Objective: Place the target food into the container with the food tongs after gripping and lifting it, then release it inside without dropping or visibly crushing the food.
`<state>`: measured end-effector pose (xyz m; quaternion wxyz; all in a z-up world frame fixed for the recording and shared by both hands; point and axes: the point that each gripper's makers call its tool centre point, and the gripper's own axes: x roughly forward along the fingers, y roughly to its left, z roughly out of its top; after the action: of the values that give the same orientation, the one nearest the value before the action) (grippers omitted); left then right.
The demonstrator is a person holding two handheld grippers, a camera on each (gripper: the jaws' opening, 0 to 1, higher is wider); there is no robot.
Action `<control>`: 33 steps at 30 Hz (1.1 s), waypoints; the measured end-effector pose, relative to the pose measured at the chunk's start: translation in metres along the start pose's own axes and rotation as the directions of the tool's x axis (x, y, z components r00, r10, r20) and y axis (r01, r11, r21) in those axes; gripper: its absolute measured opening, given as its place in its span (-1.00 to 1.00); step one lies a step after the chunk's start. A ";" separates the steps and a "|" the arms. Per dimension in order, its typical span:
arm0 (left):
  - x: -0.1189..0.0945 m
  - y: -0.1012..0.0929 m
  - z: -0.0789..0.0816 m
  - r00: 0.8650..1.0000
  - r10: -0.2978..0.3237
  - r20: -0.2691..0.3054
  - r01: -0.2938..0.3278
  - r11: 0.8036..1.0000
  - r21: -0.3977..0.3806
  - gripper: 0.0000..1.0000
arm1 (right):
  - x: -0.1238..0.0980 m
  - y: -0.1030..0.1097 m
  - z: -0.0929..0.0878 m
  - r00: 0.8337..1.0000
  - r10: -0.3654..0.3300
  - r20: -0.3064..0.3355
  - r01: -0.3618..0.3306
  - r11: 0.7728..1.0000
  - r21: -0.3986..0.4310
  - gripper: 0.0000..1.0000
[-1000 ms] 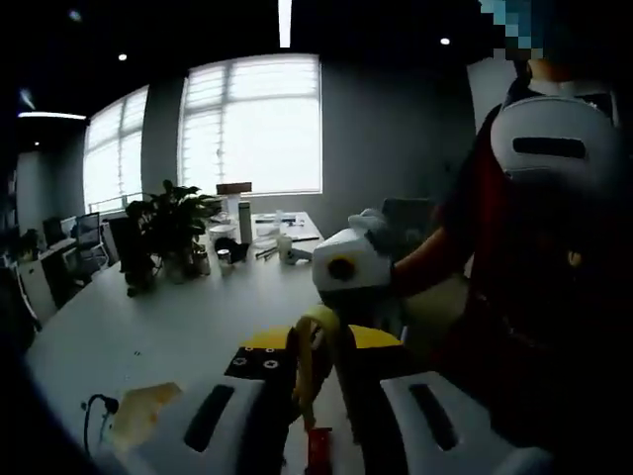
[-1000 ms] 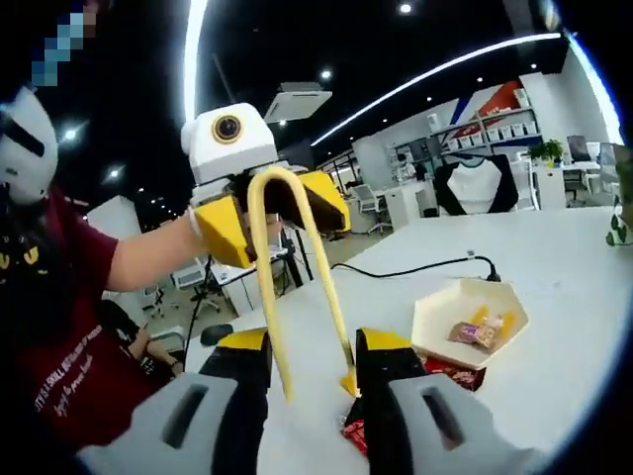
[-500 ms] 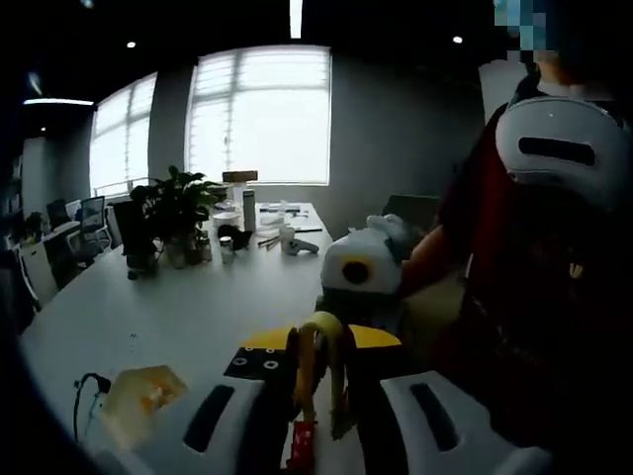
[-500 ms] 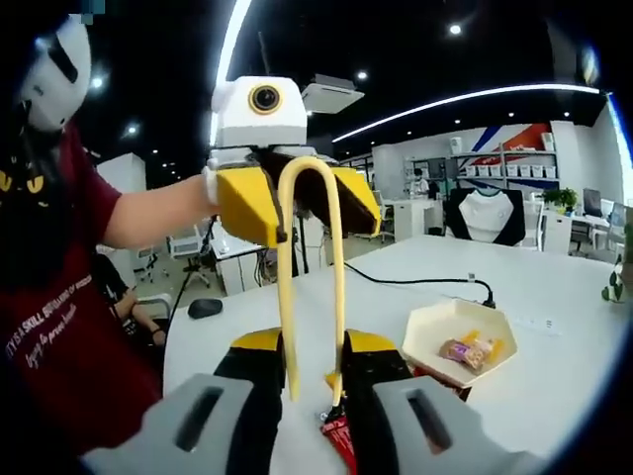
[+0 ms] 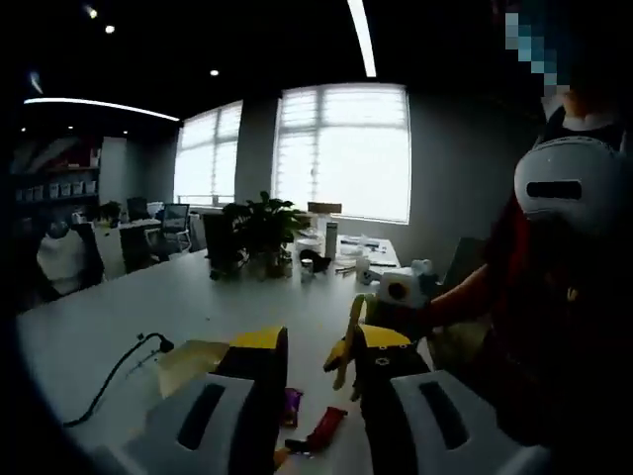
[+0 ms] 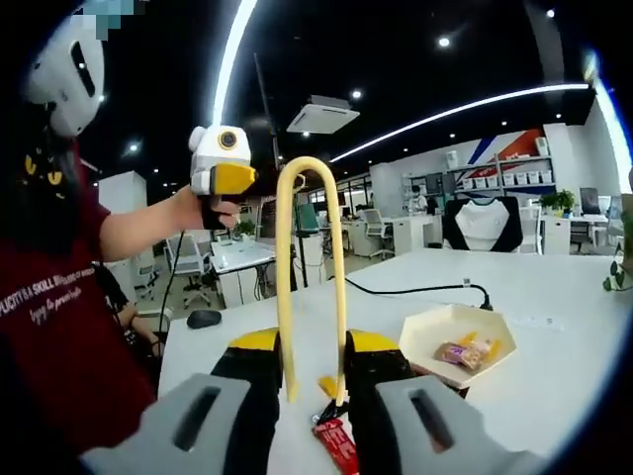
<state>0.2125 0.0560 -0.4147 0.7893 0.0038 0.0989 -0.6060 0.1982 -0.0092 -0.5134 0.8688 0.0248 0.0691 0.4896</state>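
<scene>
Left gripper view: the left gripper has its jaws spread wide with nothing between them. Low in the gap a red snack packet lies flat on the white table, a purple one just beside it, and the pale hexagonal tray sits just beyond the left jaw. Past the right jaw, the right gripper shows small at the person's side of the table, with a yellow strip of the tongs hanging from it. A black cable runs off toward the far left edge, and a potted plant stands at the far end of the table by the windows.

Right gripper view: the right gripper is closed on the tongs, one leg pressed inside each jaw, the loop standing up and away from the camera and the tips low between the jaws. The red packet lies straight below those tips, its long axis running roughly toward the camera; I cannot tell whether the tips touch it. The tray, already holding wrapped snacks, sits to the right of the jaws, near the tongs and apart from the packet.

I judge the coming move depends on the tips dropping straight down onto the packet, then travelling right to the tray. The right gripper is nearer the job. This view gives the tip-to-packet line; the left gripper view gives the purple packet.
</scene>
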 end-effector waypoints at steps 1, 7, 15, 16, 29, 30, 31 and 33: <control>-0.010 0.004 -0.011 0.999 0.039 -0.002 -0.039 0.999 -0.030 -0.45 | 0.000 0.002 0.001 1.000 0.017 0.001 -0.017 1.000 -0.010 -0.59; -0.051 0.017 -0.040 0.977 0.204 0.064 -0.189 0.964 -0.188 -0.52 | 0.002 0.015 -0.005 0.991 0.132 -0.019 -0.133 0.991 -0.032 -0.58; -0.069 0.018 -0.076 0.937 0.349 0.009 -0.342 0.921 -0.188 -0.51 | 0.006 0.017 -0.021 0.972 0.222 -0.083 -0.231 0.965 -0.125 -0.57; -0.069 0.016 -0.079 0.935 0.354 0.002 -0.347 0.919 -0.189 -0.51 | 0.005 0.019 -0.021 0.968 0.234 -0.092 -0.245 0.960 -0.133 -0.58; -0.103 0.014 -0.092 0.891 0.453 -0.037 -0.452 0.874 -0.179 -0.51 | 0.014 0.005 -0.051 0.948 0.273 -0.165 -0.293 0.950 -0.110 -0.57; -0.107 0.014 -0.092 0.886 0.461 -0.036 -0.460 0.870 -0.176 -0.51 | 0.014 0.003 -0.054 0.947 0.274 -0.168 -0.294 0.950 -0.107 -0.57; -0.110 0.016 -0.092 0.882 0.470 -0.035 -0.468 0.866 -0.176 -0.51 | 0.015 0.002 -0.056 0.945 0.281 -0.168 -0.300 0.949 -0.101 -0.56; -0.121 0.021 -0.091 0.857 0.515 -0.014 -0.504 0.833 -0.226 -0.52 | 0.016 -0.001 -0.062 0.942 0.287 -0.173 -0.305 0.948 -0.087 -0.55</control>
<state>0.1894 0.1887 -0.4872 0.9195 -0.0722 0.1426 -0.3590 0.1981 0.0026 -0.5764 0.7771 -0.0528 0.1057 0.6182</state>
